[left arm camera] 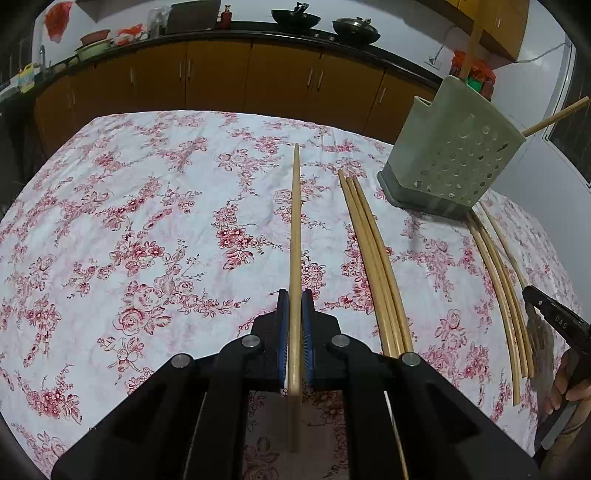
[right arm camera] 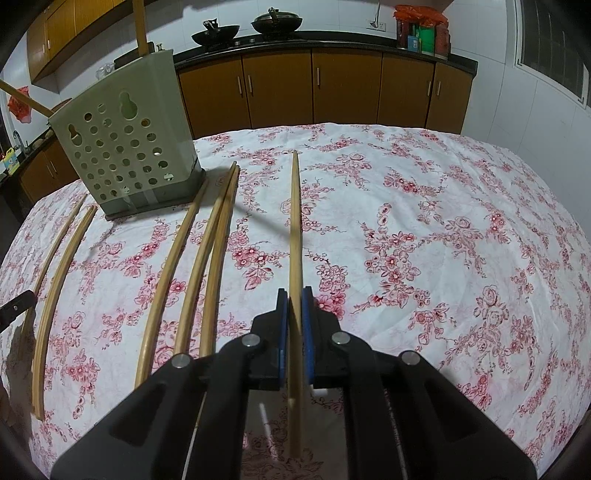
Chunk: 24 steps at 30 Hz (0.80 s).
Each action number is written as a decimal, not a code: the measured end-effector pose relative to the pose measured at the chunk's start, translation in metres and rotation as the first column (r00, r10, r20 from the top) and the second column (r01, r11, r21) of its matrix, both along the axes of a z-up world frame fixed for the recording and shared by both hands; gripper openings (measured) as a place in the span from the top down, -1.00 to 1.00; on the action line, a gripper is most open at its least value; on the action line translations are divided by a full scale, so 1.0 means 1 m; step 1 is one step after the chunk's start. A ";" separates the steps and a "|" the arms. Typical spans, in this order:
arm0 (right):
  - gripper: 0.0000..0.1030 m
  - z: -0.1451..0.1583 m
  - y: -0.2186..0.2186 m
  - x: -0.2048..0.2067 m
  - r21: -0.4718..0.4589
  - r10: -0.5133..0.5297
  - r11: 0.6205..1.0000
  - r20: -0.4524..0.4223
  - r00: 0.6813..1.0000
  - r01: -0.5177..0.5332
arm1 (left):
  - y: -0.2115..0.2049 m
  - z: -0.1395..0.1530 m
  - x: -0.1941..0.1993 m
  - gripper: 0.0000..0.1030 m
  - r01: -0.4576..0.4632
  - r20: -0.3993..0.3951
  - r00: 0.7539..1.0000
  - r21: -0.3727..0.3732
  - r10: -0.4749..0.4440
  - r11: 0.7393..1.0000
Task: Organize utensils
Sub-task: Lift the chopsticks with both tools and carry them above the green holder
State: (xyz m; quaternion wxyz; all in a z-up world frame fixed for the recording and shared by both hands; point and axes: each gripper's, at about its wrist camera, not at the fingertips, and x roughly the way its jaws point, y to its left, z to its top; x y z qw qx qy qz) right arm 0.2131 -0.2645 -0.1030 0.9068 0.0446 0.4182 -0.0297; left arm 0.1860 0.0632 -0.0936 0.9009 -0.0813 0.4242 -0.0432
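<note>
My left gripper (left arm camera: 294,295) is shut on a wooden chopstick (left arm camera: 295,221) that points away over the table. My right gripper (right arm camera: 294,293) is shut on another chopstick (right arm camera: 294,221), also pointing away. A pale green perforated utensil holder (left arm camera: 454,155) stands at the far right in the left view and at the far left in the right wrist view (right arm camera: 125,147), with two chopsticks sticking out of its top. Three loose chopsticks (left arm camera: 376,258) lie between my left gripper and the holder. More loose chopsticks (right arm camera: 192,266) lie left of my right gripper.
The table has a white cloth with red flowers (left arm camera: 147,221). Brown cabinets (left arm camera: 221,77) and a dark counter with woks (left arm camera: 295,16) run behind it. The other gripper's tip (left arm camera: 554,317) shows at the right edge in the left view.
</note>
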 end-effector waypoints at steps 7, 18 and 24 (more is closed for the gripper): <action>0.81 0.001 0.000 -0.003 0.004 0.002 1.000 0.000 1.000 -0.002 | -0.005 0.001 -0.004 0.83 0.005 0.000 1.000 0.041 -0.005 0.999; 0.84 0.005 0.000 -0.015 0.014 0.017 1.000 -0.001 1.000 -0.017 | -0.018 0.003 -0.016 0.85 0.036 -0.006 0.999 0.127 -0.036 0.991; 0.84 0.058 -0.008 -0.027 0.013 0.002 1.000 0.147 0.989 -0.004 | -0.012 0.045 -0.021 0.85 0.018 0.101 0.995 0.102 -0.028 0.995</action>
